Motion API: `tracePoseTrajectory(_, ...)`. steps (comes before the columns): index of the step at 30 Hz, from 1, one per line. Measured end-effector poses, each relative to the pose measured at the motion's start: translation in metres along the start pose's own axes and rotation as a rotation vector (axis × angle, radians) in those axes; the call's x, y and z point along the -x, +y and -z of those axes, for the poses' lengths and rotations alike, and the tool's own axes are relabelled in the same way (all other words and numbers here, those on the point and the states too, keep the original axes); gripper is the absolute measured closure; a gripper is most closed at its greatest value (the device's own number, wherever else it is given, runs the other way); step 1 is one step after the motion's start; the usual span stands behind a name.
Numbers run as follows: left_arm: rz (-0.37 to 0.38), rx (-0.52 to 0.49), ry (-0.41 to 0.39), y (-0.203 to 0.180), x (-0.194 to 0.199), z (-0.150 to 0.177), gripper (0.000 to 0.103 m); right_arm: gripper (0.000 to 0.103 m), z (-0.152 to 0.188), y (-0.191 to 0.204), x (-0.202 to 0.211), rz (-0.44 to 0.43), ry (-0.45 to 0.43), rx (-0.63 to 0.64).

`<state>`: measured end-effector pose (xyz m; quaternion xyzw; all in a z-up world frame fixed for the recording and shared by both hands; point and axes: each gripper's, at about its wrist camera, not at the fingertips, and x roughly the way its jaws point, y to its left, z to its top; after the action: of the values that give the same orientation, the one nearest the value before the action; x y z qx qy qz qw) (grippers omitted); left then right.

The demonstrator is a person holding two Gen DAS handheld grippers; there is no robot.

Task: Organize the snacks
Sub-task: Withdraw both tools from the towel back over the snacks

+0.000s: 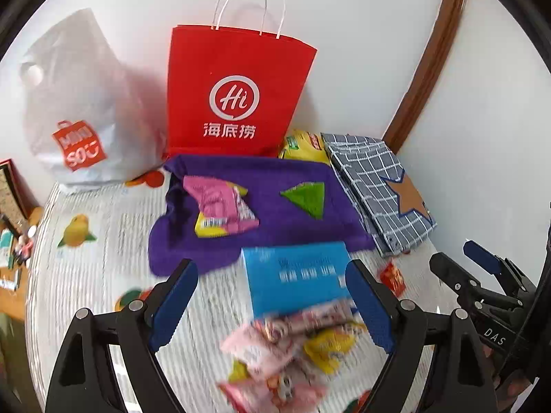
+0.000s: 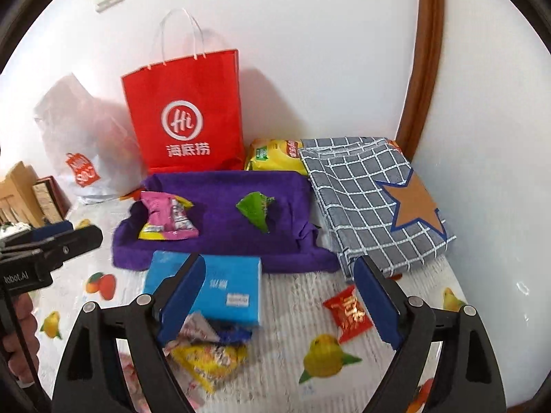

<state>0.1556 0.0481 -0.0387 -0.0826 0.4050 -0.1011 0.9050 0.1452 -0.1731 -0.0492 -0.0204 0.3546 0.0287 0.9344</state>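
Snacks: a loose heap of pink and yellow packets (image 1: 289, 347) lies on the fruit-print tablecloth (image 1: 89, 251) near its front edge, touching the blue box (image 1: 296, 275) behind it; a red candy packet (image 2: 347, 313) sits apart toward the right edge.
Sorted so far: a pink packet (image 1: 220, 206) and a green triangular packet (image 1: 306, 199) rest on the purple towel (image 1: 275, 234) at mid-cloth; judging by that, the towel looks like the collecting spot.
Back edge: a red paper bag (image 1: 237, 89) and a white plastic bag (image 1: 79, 113) stand against the wall, a yellow chip bag (image 2: 275, 158) wedged beside the grey checked cloth (image 2: 372, 199).
Left gripper (image 1: 272, 303): jaws spread wide, nothing between the pads; heap and box lie below them.
Right gripper (image 2: 279, 303): released, jaws parted and empty above the bare cloth between box and red candy.
Step in hand: picking the next snack, I'd guess.
Doing it well: single out one packet at the heap's rim, close on its crimped edge, not the slippery middle, and lift clear before carrying so neighbours don't drag along.
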Motion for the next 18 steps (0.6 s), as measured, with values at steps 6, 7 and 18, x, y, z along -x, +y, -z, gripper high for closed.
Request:
tracePoseTrajectory(6, -0.008, -0.001, -0.012, -0.018, 0.031, 0.031, 0.016, 0.016, 0.026, -0.007, 0.032, 0.037, -0.027, 0.021)
tracePoseTrajectory(7, -0.011, -0.006, -0.015, -0.021, 0.035, 0.034, 0.016, 0.016, 0.030, -0.010, 0.036, 0.034, -0.031, 0.019)
tracePoseTrajectory(18, -0.048, 0.018, -0.031, -0.034, 0.064, 0.062, 0.016, 0.016, 0.063, -0.037, 0.066, 0.007, -0.072, 0.015)
